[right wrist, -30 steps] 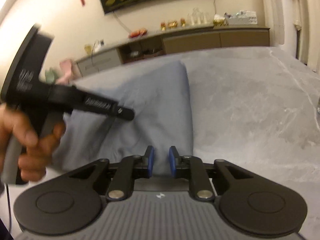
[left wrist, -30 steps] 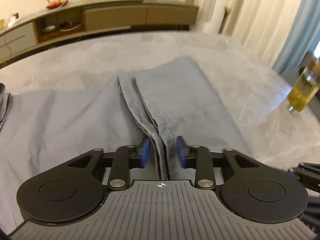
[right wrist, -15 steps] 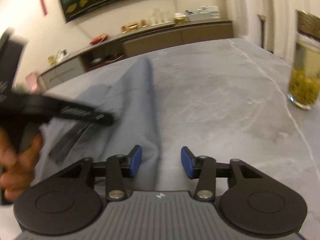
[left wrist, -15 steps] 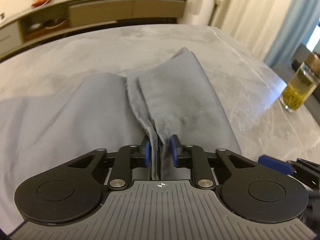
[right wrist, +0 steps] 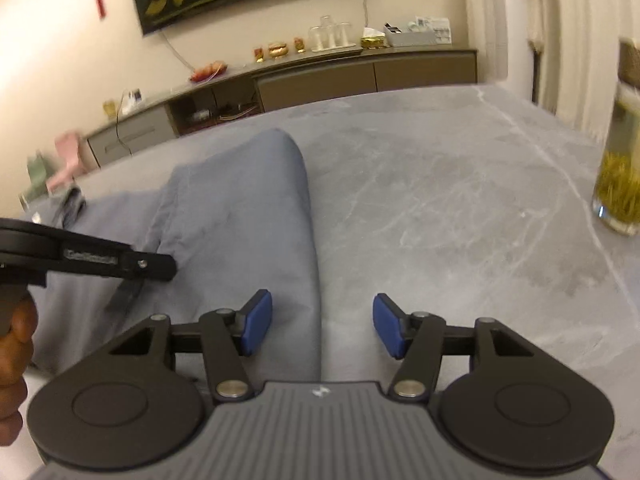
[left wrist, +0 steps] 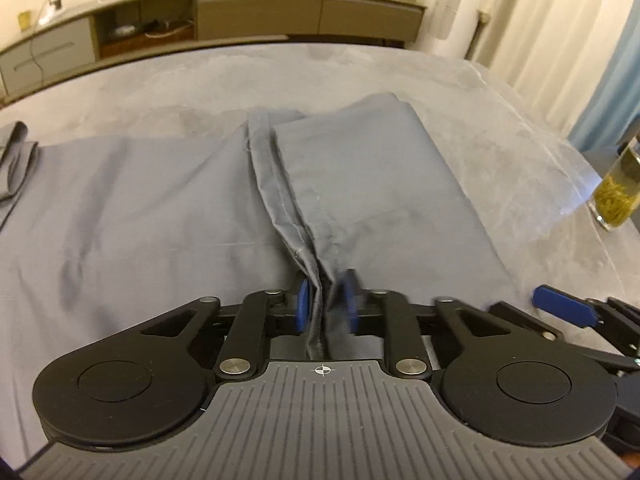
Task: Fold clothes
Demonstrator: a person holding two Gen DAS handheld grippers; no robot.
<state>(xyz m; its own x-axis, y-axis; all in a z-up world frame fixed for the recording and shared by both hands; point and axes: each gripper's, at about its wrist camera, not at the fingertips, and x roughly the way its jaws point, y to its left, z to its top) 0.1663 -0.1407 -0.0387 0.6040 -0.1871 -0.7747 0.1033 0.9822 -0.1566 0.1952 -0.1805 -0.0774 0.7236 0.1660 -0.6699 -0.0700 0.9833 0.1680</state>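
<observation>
Two grippers share one grey garment (left wrist: 168, 216) lying flat on the table (right wrist: 460, 200): your left gripper (left wrist: 325, 306), jaws just loosening, barely pinches the bunched hem, while your right gripper (right wrist: 322, 326), just opened, holds nothing, so lifting now could drop the fold.

One garment (left wrist: 168, 208), one glass (left wrist: 616, 196), two grippers

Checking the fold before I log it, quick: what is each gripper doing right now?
Left gripper: jaws have just been opening, hem of the grey garment between the pads, grip unclear.
Right gripper: open, jaws have just been opening, holding nothing.
</observation>
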